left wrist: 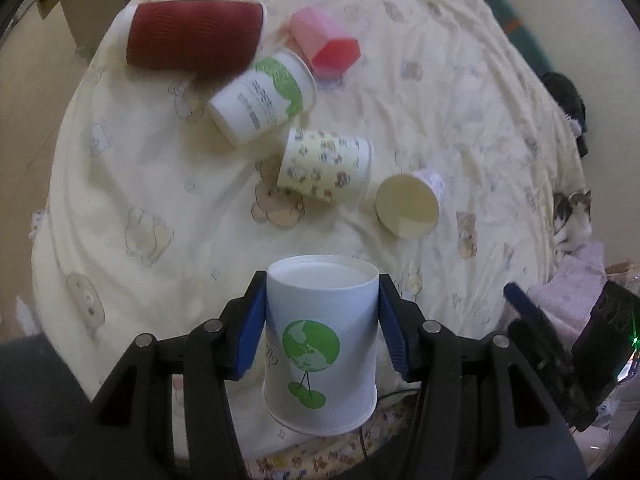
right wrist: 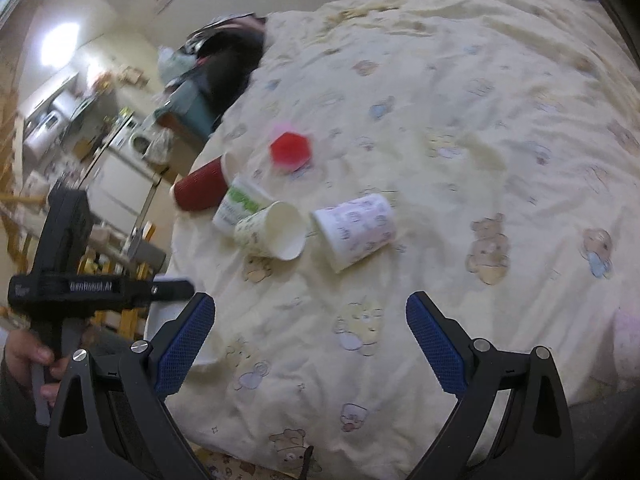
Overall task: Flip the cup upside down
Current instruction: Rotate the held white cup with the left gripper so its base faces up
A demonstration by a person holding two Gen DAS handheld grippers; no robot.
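My left gripper [left wrist: 322, 312] is shut on a white paper cup with a green globe print [left wrist: 320, 344]. The cup is held upside down above the bed, base up and rim down, with a blue pad on each side. My right gripper [right wrist: 310, 320] is open and empty over the near part of the bed. The left gripper's body [right wrist: 72, 284] shows at the left of the right wrist view, held by a hand.
Several cups lie on their sides on the cream bear-print blanket [left wrist: 160, 200]: a red one [left wrist: 192, 36], a pink one [left wrist: 324, 40], a green-and-white one [left wrist: 264, 96], a bear-print one [left wrist: 324, 164] and a lilac-print one [right wrist: 356, 228]. A cat [left wrist: 572, 216] sits at the right edge.
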